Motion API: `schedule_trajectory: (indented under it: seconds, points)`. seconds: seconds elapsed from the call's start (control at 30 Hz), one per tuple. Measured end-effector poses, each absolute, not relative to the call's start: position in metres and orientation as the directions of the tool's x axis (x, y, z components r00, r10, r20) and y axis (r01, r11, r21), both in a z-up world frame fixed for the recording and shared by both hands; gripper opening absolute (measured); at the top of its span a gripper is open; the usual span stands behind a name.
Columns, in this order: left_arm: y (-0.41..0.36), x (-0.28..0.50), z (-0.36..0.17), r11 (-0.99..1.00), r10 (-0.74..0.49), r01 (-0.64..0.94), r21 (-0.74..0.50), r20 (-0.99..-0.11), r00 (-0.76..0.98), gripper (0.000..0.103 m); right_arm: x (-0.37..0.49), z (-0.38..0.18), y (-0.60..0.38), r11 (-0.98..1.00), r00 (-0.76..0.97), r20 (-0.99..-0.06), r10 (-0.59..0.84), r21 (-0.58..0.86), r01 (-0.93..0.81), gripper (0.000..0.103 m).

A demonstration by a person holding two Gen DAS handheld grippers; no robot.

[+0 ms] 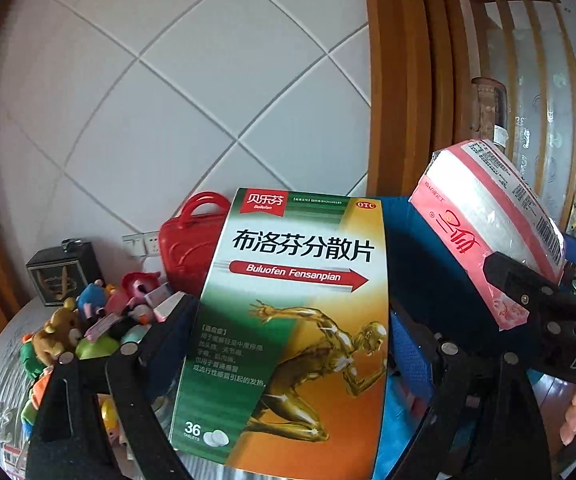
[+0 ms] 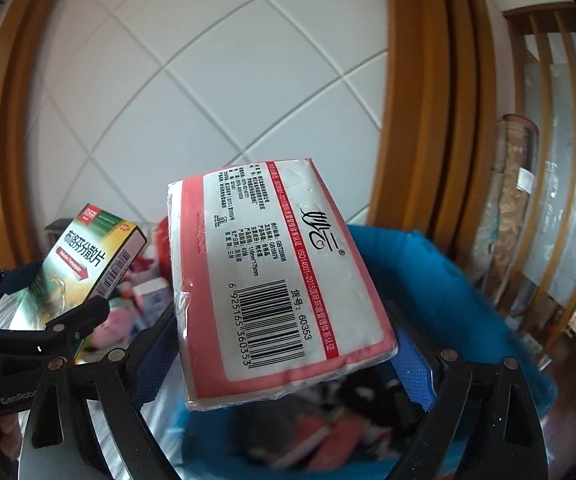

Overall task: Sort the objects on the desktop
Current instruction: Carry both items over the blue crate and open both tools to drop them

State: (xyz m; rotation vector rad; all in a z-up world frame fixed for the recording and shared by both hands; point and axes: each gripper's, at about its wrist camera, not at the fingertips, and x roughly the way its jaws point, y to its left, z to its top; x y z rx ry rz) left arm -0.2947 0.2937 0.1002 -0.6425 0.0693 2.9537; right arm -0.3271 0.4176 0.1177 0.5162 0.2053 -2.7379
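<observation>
The left gripper (image 1: 288,340) stood wide, clamped on a green-and-orange ibuprofen tablet box (image 1: 288,320); the right gripper (image 2: 288,344) gripped a pink plastic-wrapped tissue pack (image 2: 275,280) above the blue bin (image 2: 428,272).

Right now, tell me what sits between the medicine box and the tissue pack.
In the left wrist view, only blue basket fabric shows between medicine box and tissue pack.

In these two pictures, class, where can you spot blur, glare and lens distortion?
Left wrist view: straight door frame bows like an arc, sharp print on the medicine box. Right wrist view: blue bin contents smeared and unreadable, glare on the tissue pack wrapper, dark vignette in the corners.
</observation>
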Motion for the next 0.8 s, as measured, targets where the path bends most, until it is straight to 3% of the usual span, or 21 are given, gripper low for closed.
schedule_trajectory:
  seconds: [0.27, 0.43, 0.8]
  points:
    - [0.411, -0.394, 0.104, -0.991, 0.106, -0.134, 0.008, -0.563, -0.819, 0.09, -0.46, 0.124, 0.509, -0.948, -0.838, -0.495, -0.23, -0.082, 0.309, 0.094]
    - [0.443, -0.436, 0.079, -0.99, 0.044, -0.12, 0.078, -0.636, -0.771, 0.089, -0.521, 0.083, 0.528, -0.949, -0.789, -0.591, -0.167, -0.121, 0.291, 0.094]
    - [0.467, -0.456, 0.056, -0.981, 0.048, -0.164, 0.103, -0.691, -0.721, 0.089, -0.572, 0.038, 0.545, -0.951, -0.719, -0.681, -0.141, -0.109, 0.291, 0.094]
